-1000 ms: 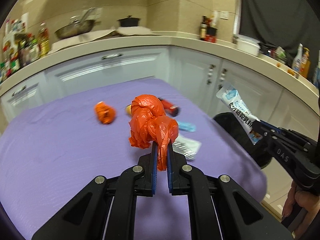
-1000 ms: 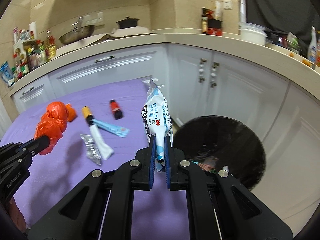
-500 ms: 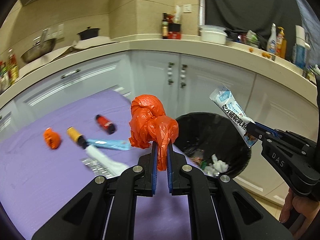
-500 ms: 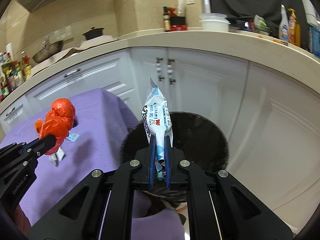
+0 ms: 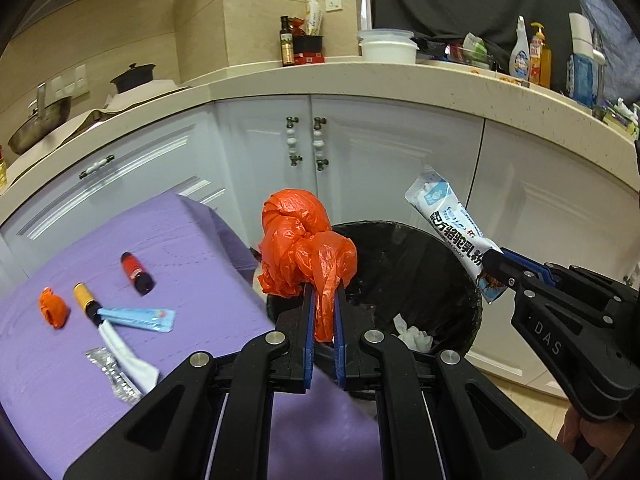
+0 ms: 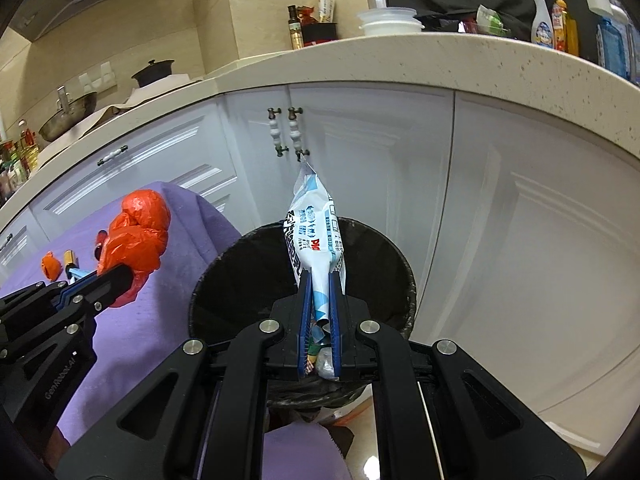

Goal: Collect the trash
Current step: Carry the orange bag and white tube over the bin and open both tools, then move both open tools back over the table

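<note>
So we've got both hands full here. Our left gripper (image 5: 323, 300) is clamped on a crumpled orange plastic bag (image 5: 304, 256), the bag's tail pinched between the 2 blue pads and the bunched part sticking up past the tips. Our right gripper (image 6: 320, 284) is closed tight on a white and blue snack wrapper (image 6: 314, 236), which stands up out of the jaws.

Right past the tips sits the black trash bin (image 6: 404, 280) on the floor, lined with a black bag. From the right wrist view the wrapper hangs over the bin's opening; from the left wrist view the orange bag is at the bin's near-left rim, by the table corner. There's some white crumpled paper (image 5: 412, 330) already down inside.

To the left is the table with a purple cloth (image 5: 168, 248), and trash is still lying on it: a small orange wad (image 5: 53, 307), a tube with a gold cap (image 5: 86, 298), a light blue packet (image 5: 138, 318) lying across that tube, a silver foil strip (image 5: 110, 372) and a little red and black tube (image 5: 136, 273) a bit further back.

Behind all that are white cabinet doors (image 5: 360, 152) under a pale countertop (image 5: 320, 76) with bottles and a pot on it.
</note>
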{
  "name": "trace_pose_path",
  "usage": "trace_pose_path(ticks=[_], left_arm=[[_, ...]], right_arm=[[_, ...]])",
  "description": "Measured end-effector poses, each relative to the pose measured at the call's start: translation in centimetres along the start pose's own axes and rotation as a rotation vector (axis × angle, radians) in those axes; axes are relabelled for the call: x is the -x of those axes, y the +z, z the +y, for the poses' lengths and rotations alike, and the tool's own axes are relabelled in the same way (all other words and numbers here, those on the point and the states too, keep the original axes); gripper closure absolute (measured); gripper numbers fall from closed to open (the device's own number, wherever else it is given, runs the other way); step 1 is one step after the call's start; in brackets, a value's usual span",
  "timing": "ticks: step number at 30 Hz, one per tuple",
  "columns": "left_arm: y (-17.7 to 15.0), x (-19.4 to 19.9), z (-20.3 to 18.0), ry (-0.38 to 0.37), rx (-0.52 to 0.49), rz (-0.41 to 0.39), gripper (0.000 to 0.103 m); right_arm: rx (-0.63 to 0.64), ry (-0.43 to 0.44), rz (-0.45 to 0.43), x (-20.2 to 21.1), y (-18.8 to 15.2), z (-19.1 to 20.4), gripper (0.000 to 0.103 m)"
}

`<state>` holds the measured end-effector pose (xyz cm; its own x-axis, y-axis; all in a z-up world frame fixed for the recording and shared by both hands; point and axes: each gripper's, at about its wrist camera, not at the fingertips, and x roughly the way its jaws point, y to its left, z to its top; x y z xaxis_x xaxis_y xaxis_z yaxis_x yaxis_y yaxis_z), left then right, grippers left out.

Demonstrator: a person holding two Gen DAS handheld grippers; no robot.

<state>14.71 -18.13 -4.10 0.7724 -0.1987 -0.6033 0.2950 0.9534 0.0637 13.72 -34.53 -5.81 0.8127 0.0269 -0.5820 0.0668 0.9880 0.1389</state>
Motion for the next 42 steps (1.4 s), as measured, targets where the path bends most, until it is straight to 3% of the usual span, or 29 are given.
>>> trace_pose_path(ticks=[5, 9, 13, 16, 30, 42], left_arm=[[0.5, -1.8, -1.1, -0.001, -0.013, 0.026, 0.094], [0.8, -3.2, -1.5, 0.019, -0.009, 0.049, 0.090], [0.7, -3.4, -1.3, 0.024, 0.007, 0.059, 0.071], [0.6, -3.3, -1.2, 0.038, 0.003, 0.052, 0.066], [0.0, -1.1, 1.4, 0.079, 0.049, 0.043, 0.061], [-3.0, 2.4, 8.1, 0.188, 0.145, 0.067, 0.061]], right_arm=[[-0.008, -0.002, 0.003, -1.2, 0.3, -0.7, 0.093], [-0.016, -0.003, 0.006, -2.5, 0.7, -1.2, 0.078], [-0.024, -0.009, 0.016, -3.1, 0.6, -1.5, 0.078], [-0.026, -0.010, 0.020, -3.2, 0.4, -1.5, 0.078], [-0.017, 0.019, 0.015, -2.0, 0.2, 0.3, 0.078], [0.060, 0.120, 0.032, -1.2, -0.6, 6.4, 0.078]])
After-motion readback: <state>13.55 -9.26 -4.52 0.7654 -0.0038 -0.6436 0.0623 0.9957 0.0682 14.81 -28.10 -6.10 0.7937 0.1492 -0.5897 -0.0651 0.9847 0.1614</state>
